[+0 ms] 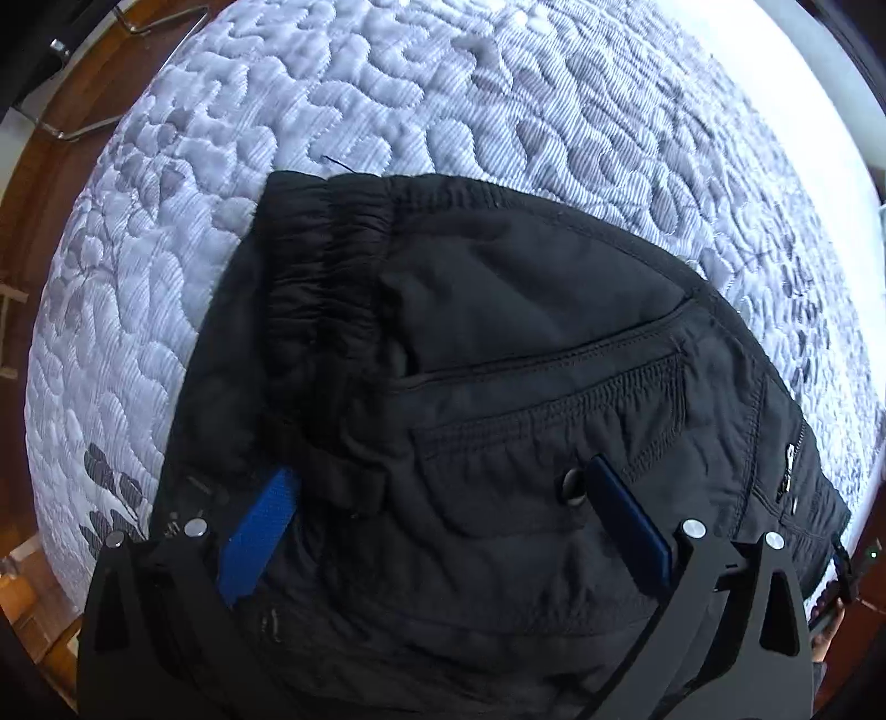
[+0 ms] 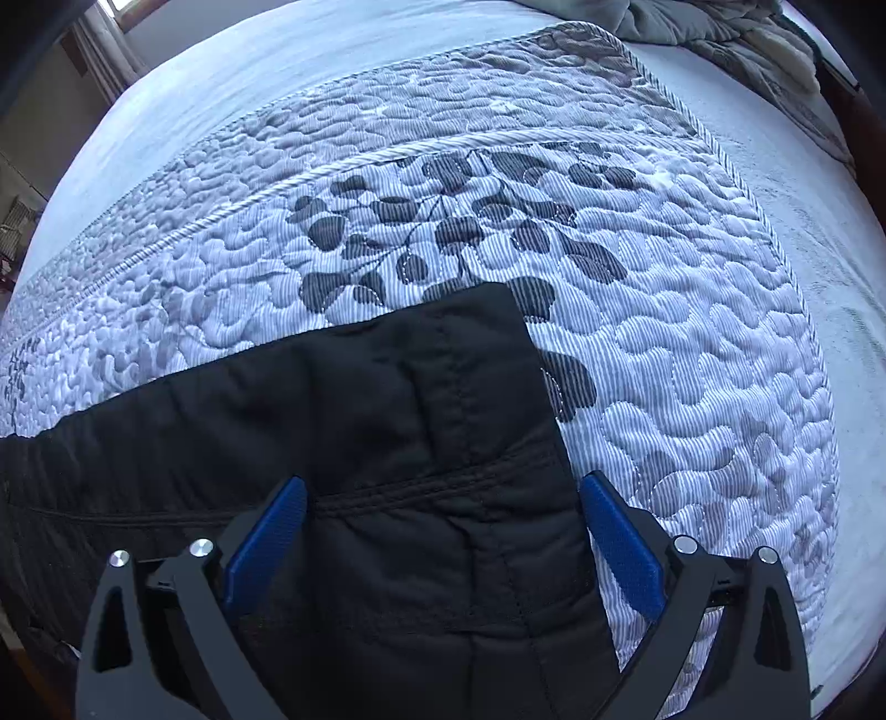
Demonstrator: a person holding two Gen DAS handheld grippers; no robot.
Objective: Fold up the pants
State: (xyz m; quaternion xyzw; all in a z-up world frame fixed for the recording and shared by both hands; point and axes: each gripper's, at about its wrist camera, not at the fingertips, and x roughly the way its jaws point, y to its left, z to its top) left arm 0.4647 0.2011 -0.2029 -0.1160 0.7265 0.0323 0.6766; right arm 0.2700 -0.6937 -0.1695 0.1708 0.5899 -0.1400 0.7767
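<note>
Lying folded on the quilted bedspread (image 2: 692, 354): black pants (image 1: 526, 387). Hovering over the waistband end, left gripper (image 1: 443, 493), fingers spread wide. Straddling the leg end, right gripper (image 2: 443, 504), equally wide.

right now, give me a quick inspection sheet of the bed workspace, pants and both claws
surface: quilted bedspread with a leaf print, over a pale sheet
job's things: black pants lying on the quilt, waistband and pocket end under the left claw, straight hem end under the right
clutter: rumpled grey bedding at the far corner
grippers: left claw open over the pocket; right claw open, straddling the hem edge
cables: nothing seen
surroundings: wooden floor beside the bed
</note>
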